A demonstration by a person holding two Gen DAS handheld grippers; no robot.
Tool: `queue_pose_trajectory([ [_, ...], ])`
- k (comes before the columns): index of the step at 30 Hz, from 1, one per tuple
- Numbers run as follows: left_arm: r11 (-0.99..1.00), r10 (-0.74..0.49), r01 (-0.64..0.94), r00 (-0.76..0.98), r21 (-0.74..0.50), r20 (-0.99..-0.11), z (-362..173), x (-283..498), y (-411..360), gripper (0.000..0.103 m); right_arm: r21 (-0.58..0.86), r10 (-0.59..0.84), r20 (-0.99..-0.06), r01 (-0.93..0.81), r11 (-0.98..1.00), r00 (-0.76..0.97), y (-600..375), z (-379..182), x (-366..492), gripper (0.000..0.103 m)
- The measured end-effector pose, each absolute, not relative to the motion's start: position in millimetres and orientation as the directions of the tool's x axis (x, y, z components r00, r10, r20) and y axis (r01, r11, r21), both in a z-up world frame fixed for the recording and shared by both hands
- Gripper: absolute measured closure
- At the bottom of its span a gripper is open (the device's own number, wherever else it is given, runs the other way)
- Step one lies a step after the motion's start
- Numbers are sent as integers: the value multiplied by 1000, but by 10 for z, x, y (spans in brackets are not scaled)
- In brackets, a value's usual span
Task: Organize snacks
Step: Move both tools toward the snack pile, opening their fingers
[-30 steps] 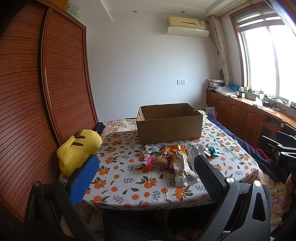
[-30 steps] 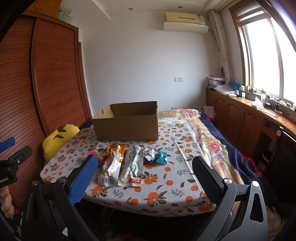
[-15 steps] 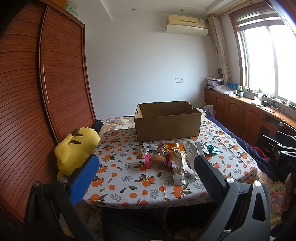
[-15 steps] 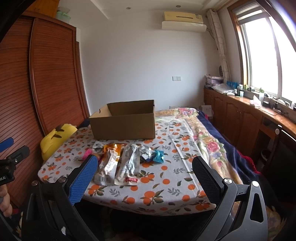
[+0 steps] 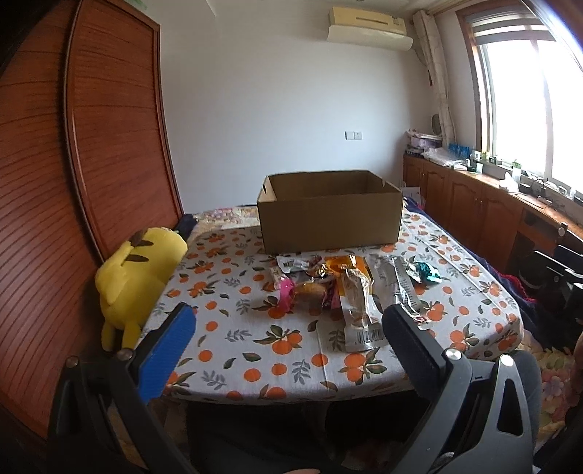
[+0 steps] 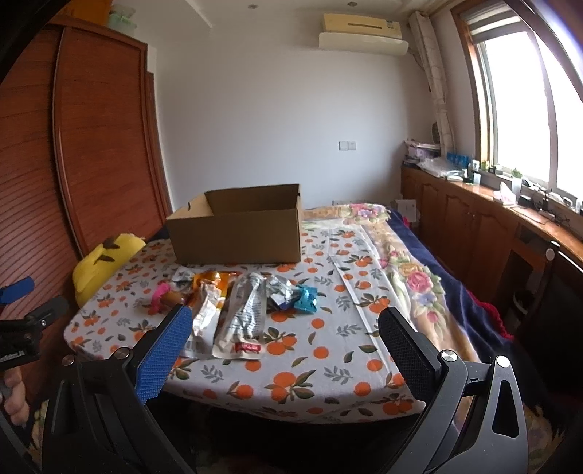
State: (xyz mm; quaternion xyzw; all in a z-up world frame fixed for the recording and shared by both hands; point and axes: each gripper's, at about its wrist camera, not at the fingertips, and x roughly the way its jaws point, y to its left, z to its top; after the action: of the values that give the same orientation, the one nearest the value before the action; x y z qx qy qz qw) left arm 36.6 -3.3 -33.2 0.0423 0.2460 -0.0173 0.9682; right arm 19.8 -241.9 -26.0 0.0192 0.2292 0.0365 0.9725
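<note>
an orange-print tablecloth point(image 5: 255, 350) is covering the table, its near edge lying bare. the snack packets point(image 5: 349, 288) are lying mid-table just before the open cardboard box point(image 5: 329, 218). the left gripper point(image 5: 288, 330) and right gripper point(image 6: 284, 333) are hovering released, holding nothing.

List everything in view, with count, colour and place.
cardboard box: 1, brown, open, far side of table
snack packets: a pile, silver, orange, pink, teal; in front of the box
tablecloth: 1, white with oranges, covers the table
plush toy: 1, yellow, table's left edge
wardrobe: 1, red-brown wood, left wall
air conditioner: 1, cream, high on back wall
cabinets: a row, brown, under the window
left gripper: fingers open, empty
right gripper: fingers open, empty
</note>
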Motion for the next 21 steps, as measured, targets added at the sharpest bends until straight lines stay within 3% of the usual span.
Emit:
queue_pose_trajectory([
  [21,981,-132,193,760,27,-636,-1074,1498,-300,1,80,239,-579,-238,968,779,-2323,-941,1317,1],
])
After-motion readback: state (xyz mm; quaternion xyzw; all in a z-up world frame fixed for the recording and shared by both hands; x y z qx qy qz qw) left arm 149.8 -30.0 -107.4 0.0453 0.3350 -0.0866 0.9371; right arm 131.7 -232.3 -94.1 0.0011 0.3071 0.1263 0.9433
